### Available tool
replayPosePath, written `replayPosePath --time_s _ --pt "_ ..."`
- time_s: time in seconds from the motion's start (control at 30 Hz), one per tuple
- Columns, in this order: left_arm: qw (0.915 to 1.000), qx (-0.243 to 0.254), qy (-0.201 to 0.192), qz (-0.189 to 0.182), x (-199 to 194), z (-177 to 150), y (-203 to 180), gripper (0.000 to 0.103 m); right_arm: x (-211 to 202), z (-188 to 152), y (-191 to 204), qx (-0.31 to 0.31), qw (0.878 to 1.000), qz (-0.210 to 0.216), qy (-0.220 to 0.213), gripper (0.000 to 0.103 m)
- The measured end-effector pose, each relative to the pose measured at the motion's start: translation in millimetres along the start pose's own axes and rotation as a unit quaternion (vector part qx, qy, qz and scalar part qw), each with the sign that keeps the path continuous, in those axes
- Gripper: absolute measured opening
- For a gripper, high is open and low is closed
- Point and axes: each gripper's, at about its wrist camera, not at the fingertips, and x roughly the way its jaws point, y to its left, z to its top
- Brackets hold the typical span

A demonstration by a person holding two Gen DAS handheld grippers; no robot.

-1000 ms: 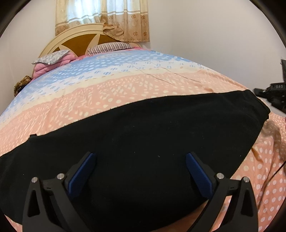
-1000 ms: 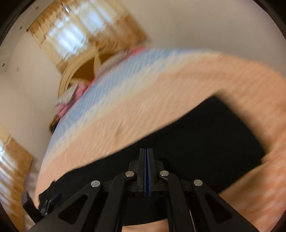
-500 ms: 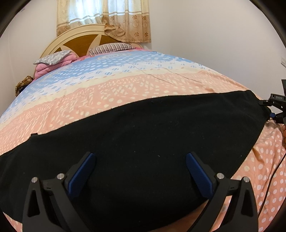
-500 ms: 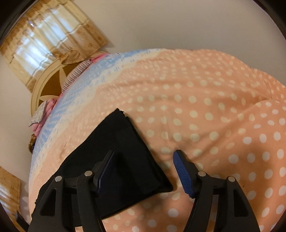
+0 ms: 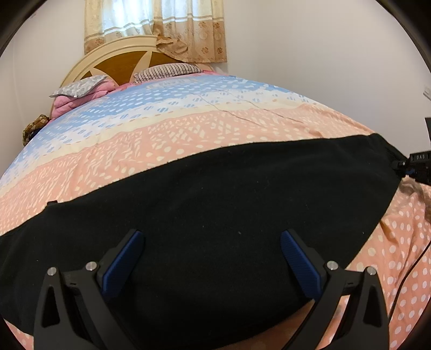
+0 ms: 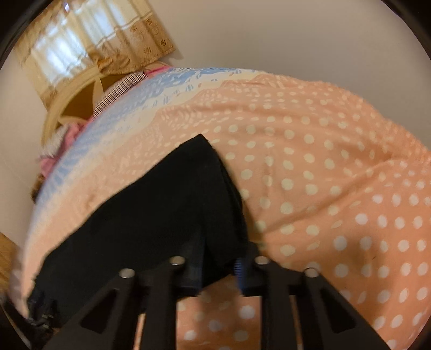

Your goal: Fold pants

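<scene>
Right tongs (image 6: pixel 219 265) closing on pants (image 6: pixel 167 204)

We count one pair of black pants (image 5: pixel 215 204), spread on one bed with one patterned bedspread (image 5: pixel 167 140). Two grippers show, each with two blue-padded fingers (image 5: pixel 121 266). At the headboard (image 5: pixel 118 63) we count two pillows, one striped (image 5: pixel 167 71) and one grey (image 5: pixel 79 86), plus one curtain (image 5: pixel 156 24).
</scene>
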Motion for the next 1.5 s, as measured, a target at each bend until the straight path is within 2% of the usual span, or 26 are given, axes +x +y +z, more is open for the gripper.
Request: replayPosePath --time_s 0.1,0.2,0.37,0.47,0.6,0.73,0.8,0.87,0.9,0.93,1.0,1.03,1.07,1.17,1.2,1.23,1.27,1.3,1.33,1.37,1.43,1.5 --pt "0.9999 0.003 0.013 0.0 -5 4 1 0.103 -12 2 9 0.001 1.0 0.004 -0.015 0.011" --pt "0.9998 0.0 0.02 0.009 -11 8 11 0.103 -39 5 39 -0.028 0.998 0.02 -0.052 0.011" --pt "0.9985 -0.055 0.003 0.004 -34 9 58 0.103 -78 -7 132 -0.151 0.983 0.07 -0.076 0.011" --pt "0.9957 -0.089 -0.003 0.026 -44 2 91 0.103 -86 -33 195 -0.241 0.963 0.094 -0.075 0.011" --pt "0.9923 -0.111 -0.006 0.054 -48 -7 119 0.103 -69 -88 271 -0.334 0.931 0.142 -0.039 0.011" --pt "0.9895 -0.126 -0.012 0.07 -53 -14 139 0.103 -33 -161 332 -0.419 0.895 0.153 -0.007 0.011" --pt "0.9891 -0.126 -0.015 0.076 -54 -16 144 0.103 -20 -187 345 -0.453 0.879 0.149 -0.007 0.012" --pt "0.9888 -0.124 -0.015 0.082 -53 -16 147 0.103 -8 -224 360 -0.5 0.857 0.12 -0.021 0.017" --pt "0.9884 -0.125 -0.013 0.084 -51 -17 151 0.103 -7 -235 362 -0.515 0.85 0.104 -0.043 0.026" --pt "0.9881 -0.127 -0.012 0.085 -49 -18 152 0.103 -8 -240 361 -0.523 0.844 0.102 -0.057 0.044" --pt "0.9875 -0.133 -0.01 0.084 -47 -18 155 0.103 -9 -249 362 -0.528 0.84 0.103 -0.065 0.052" --pt "0.9873 -0.135 -0.009 0.083 -46 -19 156 0.103 -12 -252 362 -0.528 0.84 0.114 -0.06 0.069" --pt "0.9874 -0.135 -0.008 0.082 -46 -19 157 0.103 -14 -256 361 -0.531 0.835 0.133 -0.046 0.075" --pt "0.9878 -0.13 -0.009 0.085 -47 -21 157 0.103 -33 -263 355 -0.537 0.822 0.185 -0.028 0.076" --pt "0.9879 -0.128 -0.01 0.087 -47 -21 158 0.103 -41 -260 351 -0.527 0.821 0.218 -0.017 0.076" --pt "0.9879 -0.127 -0.01 0.089 -47 -21 159 0.103 -52 -251 345 -0.498 0.825 0.268 -0.001 0.076" --pt "0.9877 -0.128 -0.01 0.089 -47 -21 160 0.103 -60 -237 338 -0.456 0.833 0.312 0.012 0.076" --pt "0.9873 -0.13 -0.009 0.09 -47 -21 161 0.103 -64 -220 331 -0.417 0.844 0.338 0.019 0.074" --pt "0.987 -0.134 -0.008 0.089 -46 -21 162 0.103 -65 -208 325 -0.387 0.852 0.352 0.023 0.067" --pt "0.9867 -0.137 -0.006 0.086 -45 -21 162 0.103 -62 -191 319 -0.349 0.866 0.357 0.025 0.061" --pt "0.9871 -0.138 -0.004 0.082 -45 -22 160 0.103 -48 -171 311 -0.31 0.889 0.335 0.032 0.032" --pt "0.9878 -0.132 -0.005 0.083 -48 -23 158 0.103 -31 -163 306 -0.296 0.908 0.295 0.038 0.028"
